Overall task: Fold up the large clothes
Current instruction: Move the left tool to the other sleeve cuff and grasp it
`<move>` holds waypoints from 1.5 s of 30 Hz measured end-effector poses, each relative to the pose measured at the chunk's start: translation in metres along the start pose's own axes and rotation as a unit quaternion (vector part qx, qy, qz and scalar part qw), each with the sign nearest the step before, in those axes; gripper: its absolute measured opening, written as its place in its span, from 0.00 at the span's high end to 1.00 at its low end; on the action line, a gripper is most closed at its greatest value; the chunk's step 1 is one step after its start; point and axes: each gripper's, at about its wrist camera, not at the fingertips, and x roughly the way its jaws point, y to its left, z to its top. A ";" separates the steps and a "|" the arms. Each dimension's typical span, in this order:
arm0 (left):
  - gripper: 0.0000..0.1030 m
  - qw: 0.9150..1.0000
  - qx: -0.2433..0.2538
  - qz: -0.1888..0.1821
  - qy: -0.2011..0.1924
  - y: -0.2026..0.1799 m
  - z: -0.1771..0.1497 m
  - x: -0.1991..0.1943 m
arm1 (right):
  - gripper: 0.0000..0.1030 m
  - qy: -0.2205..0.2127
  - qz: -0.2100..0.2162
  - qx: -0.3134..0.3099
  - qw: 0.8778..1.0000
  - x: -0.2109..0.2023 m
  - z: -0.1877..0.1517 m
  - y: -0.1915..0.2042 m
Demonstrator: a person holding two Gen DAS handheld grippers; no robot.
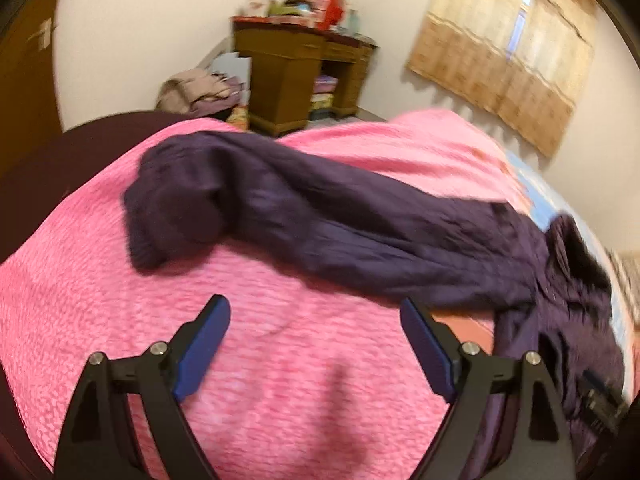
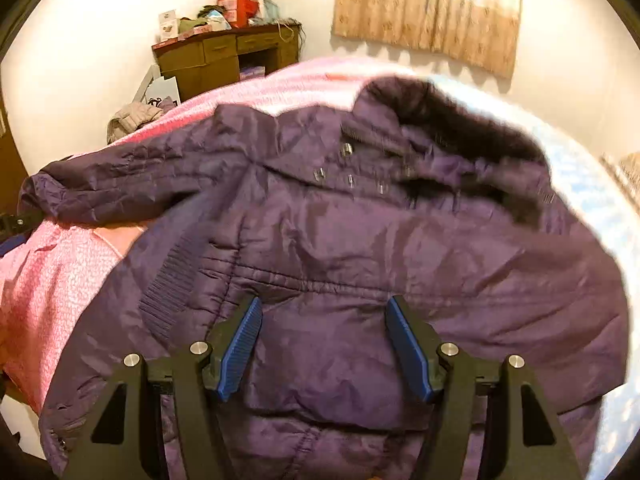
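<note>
A dark purple padded jacket (image 2: 360, 240) with a black fur collar (image 2: 452, 120) lies spread on a pink bedspread (image 1: 280, 380). One sleeve (image 1: 320, 216) stretches left across the bed and ends in a ribbed cuff (image 1: 156, 236). My left gripper (image 1: 314, 304) hangs open over bare bedspread, just short of that sleeve, with nothing between its blue pads. My right gripper (image 2: 323, 300) is open above the jacket's body, with fabric below its fingers but none pinched. A second ribbed cuff (image 2: 172, 280) lies folded onto the jacket's left side.
Against the far wall stands a wooden desk (image 1: 296, 76) piled with boxes and clutter, with a heap of clothes (image 1: 196, 92) beside it. A tan curtain (image 2: 428, 8) hangs at the back right. Light blue bedding (image 2: 584, 192) shows at the bed's right, and a dark bed edge (image 1: 52, 176) at the left.
</note>
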 end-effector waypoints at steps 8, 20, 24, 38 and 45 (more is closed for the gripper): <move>0.16 0.998 -0.061 -0.001 -0.019 0.037 0.011 -0.003 | 0.31 -0.010 0.003 -0.005 1.000 0.010 -0.005 -0.005; 0.19 0.967 -0.227 -0.115 -0.008 0.069 0.024 -0.004 | 0.31 -0.029 -0.001 -0.004 1.000 0.007 -0.010 -0.004; 0.19 0.954 -0.254 -0.160 0.010 0.057 0.022 0.006 | 0.31 -0.030 -0.001 -0.004 1.000 0.006 -0.010 -0.004; 0.19 0.929 -0.345 -0.134 0.009 0.076 0.029 0.049 | 0.31 -0.031 -0.001 -0.004 1.000 0.007 -0.011 -0.004; 0.19 0.921 -0.370 -0.122 -0.003 0.093 0.032 0.052 | 0.30 -0.032 -0.002 -0.004 0.999 0.007 -0.010 -0.004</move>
